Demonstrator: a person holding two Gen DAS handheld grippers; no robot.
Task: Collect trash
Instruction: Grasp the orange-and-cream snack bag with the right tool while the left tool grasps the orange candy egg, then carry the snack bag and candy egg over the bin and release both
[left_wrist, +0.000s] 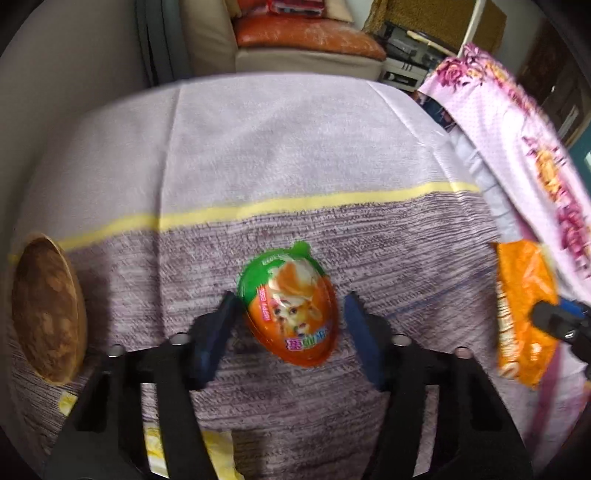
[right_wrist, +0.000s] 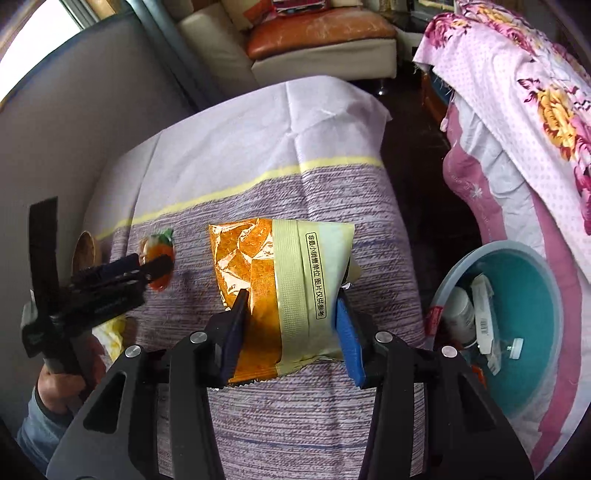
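An egg-shaped orange and green toy wrapper (left_wrist: 290, 308) lies on the purple striped tablecloth (left_wrist: 295, 229). My left gripper (left_wrist: 291, 304) is open with a finger on each side of it, not pressing it. It shows small in the right wrist view (right_wrist: 159, 258), between the left gripper's fingers (right_wrist: 125, 271). An orange and cream snack bag (right_wrist: 280, 291) lies on the cloth. My right gripper (right_wrist: 291, 304) is open and straddles the bag's near half. The bag also shows in the left wrist view (left_wrist: 524, 314).
A teal basin (right_wrist: 532, 332) with several pieces of trash stands off the table's right side. A wooden bowl (left_wrist: 46, 310) sits at the table's left. Yellow wrappers (left_wrist: 218, 454) lie near the front edge. A floral quilt (right_wrist: 528, 92) hangs at right; a sofa (right_wrist: 314, 33) stands behind.
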